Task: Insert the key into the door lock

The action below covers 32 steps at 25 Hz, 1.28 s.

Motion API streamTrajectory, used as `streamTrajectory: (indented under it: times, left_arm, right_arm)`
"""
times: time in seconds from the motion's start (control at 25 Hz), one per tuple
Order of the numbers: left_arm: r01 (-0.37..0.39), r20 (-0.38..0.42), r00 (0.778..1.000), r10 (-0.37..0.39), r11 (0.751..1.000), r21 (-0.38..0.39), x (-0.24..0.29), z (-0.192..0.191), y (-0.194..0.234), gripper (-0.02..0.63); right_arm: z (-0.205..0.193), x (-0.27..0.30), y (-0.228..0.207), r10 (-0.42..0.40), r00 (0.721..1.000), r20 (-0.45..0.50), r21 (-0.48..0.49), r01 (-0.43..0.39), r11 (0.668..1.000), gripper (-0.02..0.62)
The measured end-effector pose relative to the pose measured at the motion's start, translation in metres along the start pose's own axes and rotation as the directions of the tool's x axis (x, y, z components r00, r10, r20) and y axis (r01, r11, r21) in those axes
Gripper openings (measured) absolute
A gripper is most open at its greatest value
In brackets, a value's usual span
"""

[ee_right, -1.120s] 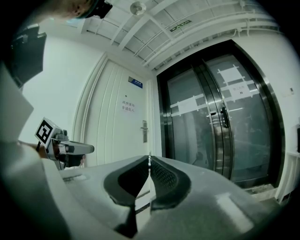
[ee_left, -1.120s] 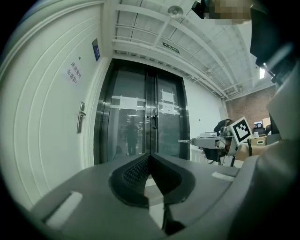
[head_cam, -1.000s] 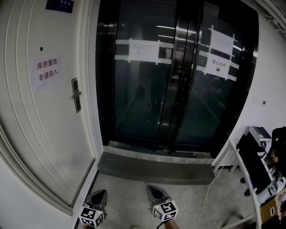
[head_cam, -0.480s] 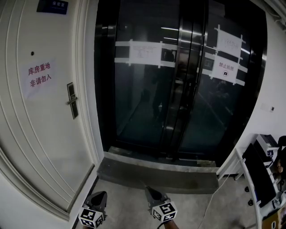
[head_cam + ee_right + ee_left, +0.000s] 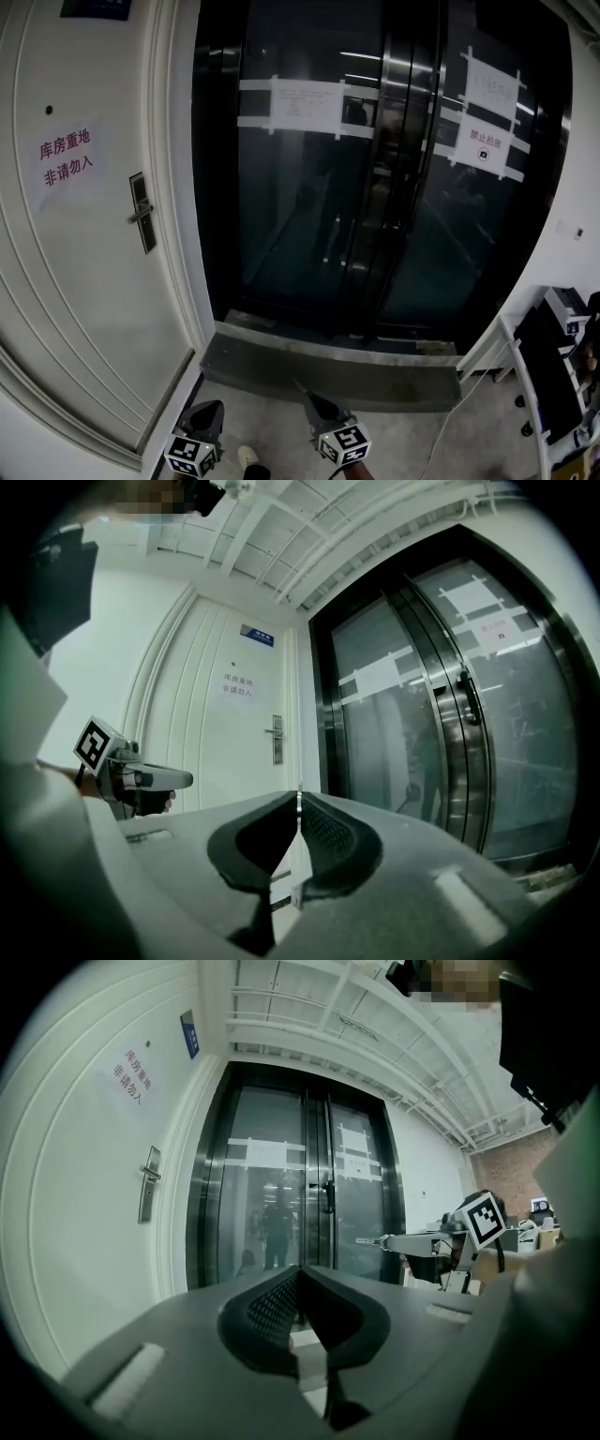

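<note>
Left gripper (image 5: 300, 1277): jaws pressed together, empty.
Right gripper (image 5: 298, 803): jaws pinching key (image 5: 369, 1240).
Lock (image 5: 141, 213): on white door (image 5: 84, 309), well apart from key.
Ahead: glass doors (image 5: 309, 187), step (image 5: 328, 361) below.

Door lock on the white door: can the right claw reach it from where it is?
Probably not yet. The right claw, shut on the key, is well short of the door lock, off to its left. Nothing stands between them, so stepping closer should do it.
</note>
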State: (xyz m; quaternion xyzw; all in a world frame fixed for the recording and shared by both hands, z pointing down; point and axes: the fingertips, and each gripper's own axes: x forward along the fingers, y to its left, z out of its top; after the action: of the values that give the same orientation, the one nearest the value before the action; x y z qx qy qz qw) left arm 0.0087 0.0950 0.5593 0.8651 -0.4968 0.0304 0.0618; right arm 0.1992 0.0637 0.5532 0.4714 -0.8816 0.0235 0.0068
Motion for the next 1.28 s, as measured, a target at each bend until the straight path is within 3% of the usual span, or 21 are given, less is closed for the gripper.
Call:
streamTrajectory:
  times: [0.28, 0.52, 0.76, 1.28]
  left_arm:
    - [0.000, 0.039, 0.999, -0.001, 0.999, 0.037, 0.060, 0.012, 0.049, 0.002]
    - [0.024, 0.005, 1.000, -0.024, 1.000, 0.002, 0.106, 0.027, 0.088, 0.002]
    - [0.010, 0.030, 1.000, -0.010, 1.000, 0.002, 0.149, 0.042, 0.136, 0.002]
    - [-0.031, 0.036, 0.999, 0.031, 0.999, 0.011, 0.207, 0.056, 0.224, 0.002]
  right_arm:
    - [0.012, 0.061, -0.034, -0.027, 1.000, 0.014, -0.010, 0.027, 1.000, 0.011]
    - [0.026, 0.120, -0.059, -0.038, 0.999, 0.012, -0.019, 0.038, 0.999, 0.011]
    - [0.036, 0.181, -0.079, -0.034, 0.999, 0.021, -0.026, 0.035, 0.999, 0.011]
    - [0.037, 0.297, -0.091, 0.015, 1.000, 0.018, -0.036, -0.015, 0.999, 0.011]
